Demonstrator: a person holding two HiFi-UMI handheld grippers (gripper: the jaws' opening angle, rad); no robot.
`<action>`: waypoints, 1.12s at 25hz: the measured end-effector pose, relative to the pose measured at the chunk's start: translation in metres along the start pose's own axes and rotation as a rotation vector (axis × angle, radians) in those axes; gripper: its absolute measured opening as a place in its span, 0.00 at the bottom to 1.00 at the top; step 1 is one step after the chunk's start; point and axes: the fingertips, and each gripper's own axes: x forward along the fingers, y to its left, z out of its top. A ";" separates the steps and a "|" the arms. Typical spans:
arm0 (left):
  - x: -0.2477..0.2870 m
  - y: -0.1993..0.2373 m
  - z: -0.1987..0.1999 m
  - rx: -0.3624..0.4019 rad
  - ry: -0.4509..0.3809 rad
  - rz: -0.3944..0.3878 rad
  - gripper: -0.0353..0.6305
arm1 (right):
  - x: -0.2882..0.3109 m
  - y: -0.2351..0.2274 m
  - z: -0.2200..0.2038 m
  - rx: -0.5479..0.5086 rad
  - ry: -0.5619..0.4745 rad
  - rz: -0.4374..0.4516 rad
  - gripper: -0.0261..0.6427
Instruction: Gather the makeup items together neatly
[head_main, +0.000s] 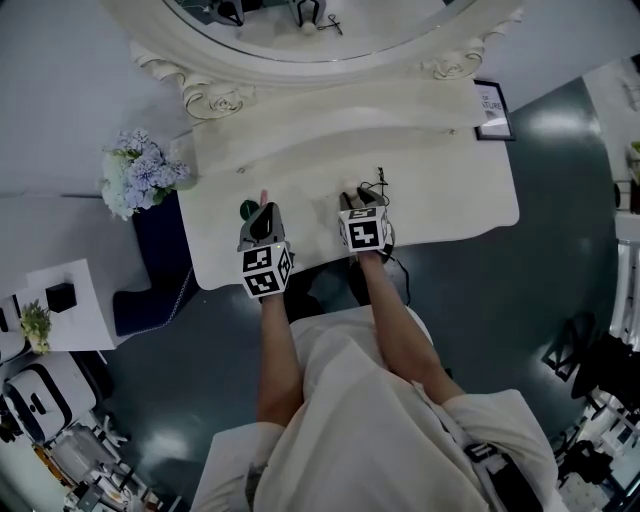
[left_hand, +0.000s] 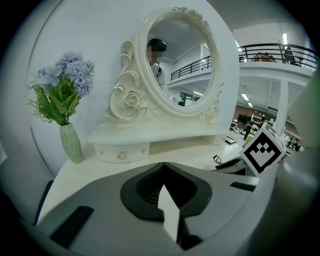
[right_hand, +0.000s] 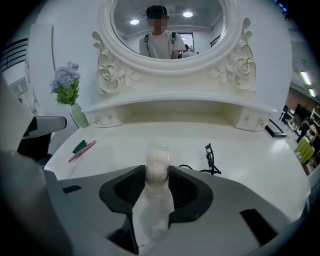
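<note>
Right gripper (right_hand: 159, 176) pinching a pale translucent item (right_hand: 158, 162) over the white dressing table (right_hand: 250, 155), left gripper (left_hand: 163, 187) pressed together, empty, pink pencil (right_hand: 82, 151) lying on the tabletop

Shown at the back: one oval mirror (right_hand: 200, 35), one dressing table (right_hand: 260, 160) with two small drawers (right_hand: 102, 120), one vase (left_hand: 71, 143) with one bunch of blue flowers (left_hand: 67, 67), one framed sign (head_main: 492, 110). Counted on the tabletop: one pink stick (right_hand: 84, 150), one small green piece (right_hand: 79, 146), one black lash curler (right_hand: 210, 157). Counted at the near edge: one person (head_main: 340, 420), two grippers, namely left gripper (head_main: 264, 212) and right gripper (head_main: 362, 200), and one pale wrapped puff (right_hand: 157, 165).
</note>
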 end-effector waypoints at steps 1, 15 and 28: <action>0.000 0.000 -0.001 0.000 0.001 0.002 0.07 | 0.000 0.000 0.000 0.000 0.000 0.002 0.31; -0.010 0.010 -0.006 -0.034 -0.007 0.051 0.07 | -0.010 0.002 0.015 -0.037 -0.027 0.029 0.36; -0.028 0.046 -0.060 -0.163 0.044 0.159 0.07 | -0.022 0.041 0.061 -0.133 -0.141 0.139 0.17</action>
